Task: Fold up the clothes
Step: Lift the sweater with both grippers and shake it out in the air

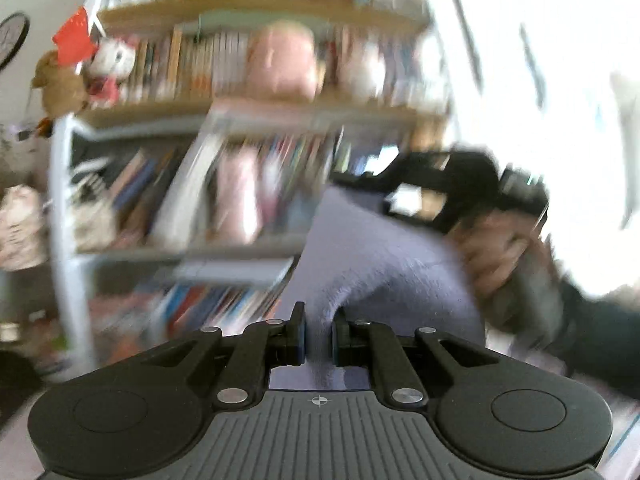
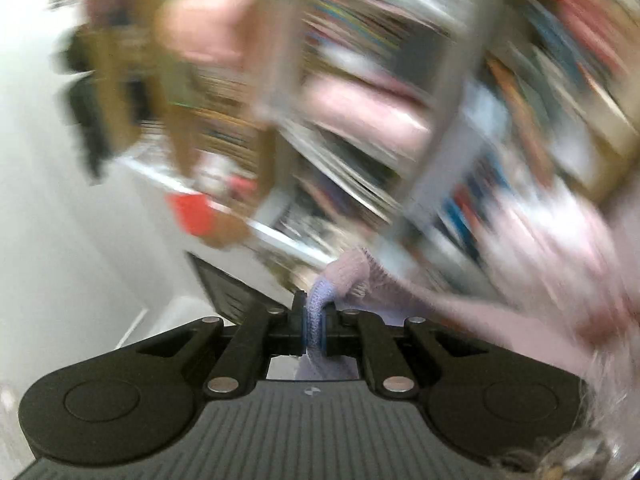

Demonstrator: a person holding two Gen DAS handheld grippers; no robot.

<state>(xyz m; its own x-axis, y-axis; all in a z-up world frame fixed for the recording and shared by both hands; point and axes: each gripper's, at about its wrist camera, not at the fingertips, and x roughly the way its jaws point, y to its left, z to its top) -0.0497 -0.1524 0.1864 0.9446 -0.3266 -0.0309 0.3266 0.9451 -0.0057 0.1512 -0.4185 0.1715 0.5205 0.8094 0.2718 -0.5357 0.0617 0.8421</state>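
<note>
A fuzzy lavender garment point(image 1: 384, 264) hangs in the air between my two grippers. My left gripper point(image 1: 319, 330) is shut on one part of it. In the left wrist view the right gripper's black body point(image 1: 460, 184) and the hand on it point(image 1: 496, 252) hold the garment up at the right. In the right wrist view my right gripper point(image 2: 315, 330) is shut on a bunched fold of the garment point(image 2: 348, 276), which trails off to the right. Both views are blurred by motion.
A bookshelf point(image 1: 256, 116) full of books and plush toys stands ahead, with a white rail point(image 1: 60, 208) and a red flag point(image 1: 74, 36) at its left. A bright window point(image 1: 540, 40) is at the right. A white wall point(image 2: 60, 200) fills the left of the right wrist view.
</note>
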